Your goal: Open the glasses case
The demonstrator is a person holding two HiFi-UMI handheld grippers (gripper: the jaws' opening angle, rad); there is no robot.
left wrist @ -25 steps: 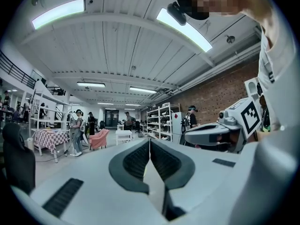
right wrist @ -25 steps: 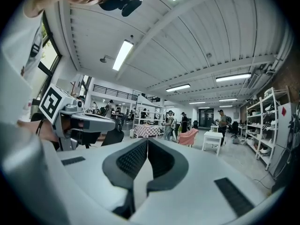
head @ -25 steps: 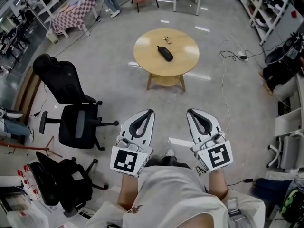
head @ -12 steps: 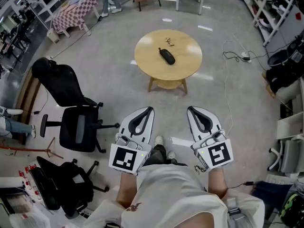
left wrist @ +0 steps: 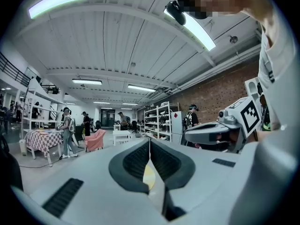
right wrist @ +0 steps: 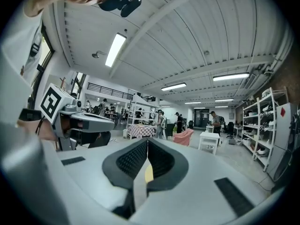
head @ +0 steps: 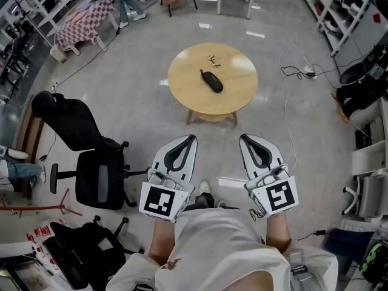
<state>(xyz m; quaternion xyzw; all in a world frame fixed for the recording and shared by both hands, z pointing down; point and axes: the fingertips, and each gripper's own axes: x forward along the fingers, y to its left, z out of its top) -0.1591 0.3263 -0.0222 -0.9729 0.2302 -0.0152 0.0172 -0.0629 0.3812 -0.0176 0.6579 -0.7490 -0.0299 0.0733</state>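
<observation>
- Head view shows the left hand-held gripper (head: 193, 140) and the right hand-held gripper (head: 241, 140) carried side by side in front of the person's body, both pointing forward.
- Left gripper view and right gripper view show each tool's ridged pads pressed together along a thin seam, with nothing caught between them. A yellow sliver shows through the lower gap, probably the tabletop far ahead.
- The glasses case (head: 211, 81), dark and closed, lies at a slant on the round wooden surface (head: 182, 80). It is well ahead of both tips and roughly in line with the space between them.
- A small item (head: 213, 58) sits on the surface beyond the case, too small to name.
- Over the last second the surface and case have drawn a little nearer. The black office chair (head: 97, 174) has slipped further back on the outer side of the left hand-held gripper. Both tools have kept the same pose.
- This looks like the walk-up: the case is untouched and probably still out of reach.
- Once close, both sets of jaws must part. Likely one then steadies the base while the other lifts the lid.
</observation>
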